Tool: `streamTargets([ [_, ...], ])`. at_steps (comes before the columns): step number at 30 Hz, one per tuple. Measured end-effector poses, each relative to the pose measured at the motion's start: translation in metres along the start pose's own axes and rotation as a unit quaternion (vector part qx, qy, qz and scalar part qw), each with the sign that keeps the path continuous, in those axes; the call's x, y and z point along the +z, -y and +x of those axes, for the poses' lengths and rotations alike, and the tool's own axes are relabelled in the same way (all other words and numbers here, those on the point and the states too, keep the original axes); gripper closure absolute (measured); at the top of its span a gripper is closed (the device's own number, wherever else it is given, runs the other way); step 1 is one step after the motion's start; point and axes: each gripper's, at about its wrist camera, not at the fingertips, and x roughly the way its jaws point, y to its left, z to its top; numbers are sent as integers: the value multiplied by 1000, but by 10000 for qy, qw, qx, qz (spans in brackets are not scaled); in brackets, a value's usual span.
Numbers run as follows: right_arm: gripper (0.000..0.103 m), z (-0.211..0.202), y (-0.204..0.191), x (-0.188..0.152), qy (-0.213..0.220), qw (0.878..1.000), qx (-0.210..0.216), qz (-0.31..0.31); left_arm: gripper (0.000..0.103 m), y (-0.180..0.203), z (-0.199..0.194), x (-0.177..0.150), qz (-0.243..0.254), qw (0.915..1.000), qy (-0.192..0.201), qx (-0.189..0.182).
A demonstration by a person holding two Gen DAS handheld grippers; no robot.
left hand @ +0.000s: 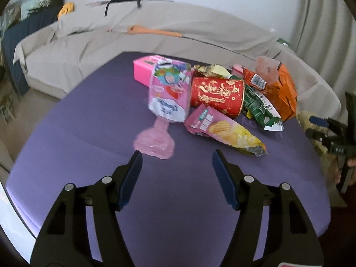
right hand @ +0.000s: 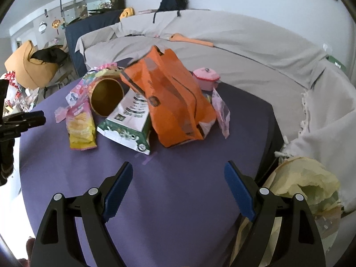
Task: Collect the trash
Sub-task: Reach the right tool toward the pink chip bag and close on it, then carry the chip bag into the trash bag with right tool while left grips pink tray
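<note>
You are working over a purple table with a sheet-draped sofa curving behind it. The trash is lying heaped toward the table's far side, presumably gathered there so each piece can be lifted off in turn. Largest in the heap is the orange bag, leaning over a green-and-white packet and half hiding a small pink pot. Next comes the red tube, lying on its side with its open mouth facing the right camera, then the pink pouch and the yellow chip bag nearest you. A crumpled paper bag is sitting just off the table's right edge (likely where the trash goes).

Your left tongs are hovering with jaws apart and nothing between them, just short of the pouch's pink tail. Your right tongs are gaping wide and empty, in front of the green packet. The overlapping wrappers are standing in the way of a clean grab.
</note>
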Motion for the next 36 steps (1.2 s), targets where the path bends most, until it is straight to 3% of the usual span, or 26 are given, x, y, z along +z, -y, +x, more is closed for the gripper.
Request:
streamTargets([
  [5,23,6,-10,-2,-28,9999,95,-99,41,-12,13,4,69,9990,-270,336],
  [9,23,13,-19,-5,-101,9996,238,-136,41,-7,33,17,123,9984,-375,395],
  [10,23,14,-22,-6,-119,9993,297,-168,45,-4,37,19,174,9982,-392,431],
  [12,23,15,-31,-7,-141,9989,376,-261,67,4,48,23,273,9961,-544,645],
  [13,23,16,-38,-7,-150,9984,433,-325,67,6,51,24,266,9949,-599,762],
  [16,23,15,-55,-6,-182,9970,586,-466,67,6,42,23,4,9951,-506,847],
  [21,23,9,-91,6,26,9926,709,-987,67,-4,13,5,-852,9898,-297,1106],
  [25,23,23,-108,36,16,9916,1035,-780,67,1,8,-10,-1057,9884,-203,1076],
  [29,39,58,-133,60,-351,9873,1316,-820,67,1,4,-15,-1246,9875,-83,961],
  [34,57,94,-146,66,-694,9865,1108,-981,67,-4,-8,-25,-1488,9842,70,958],
  [36,71,100,-146,65,-800,9854,1099,-1027,67,-5,-10,-27,-1548,9834,114,945],
])
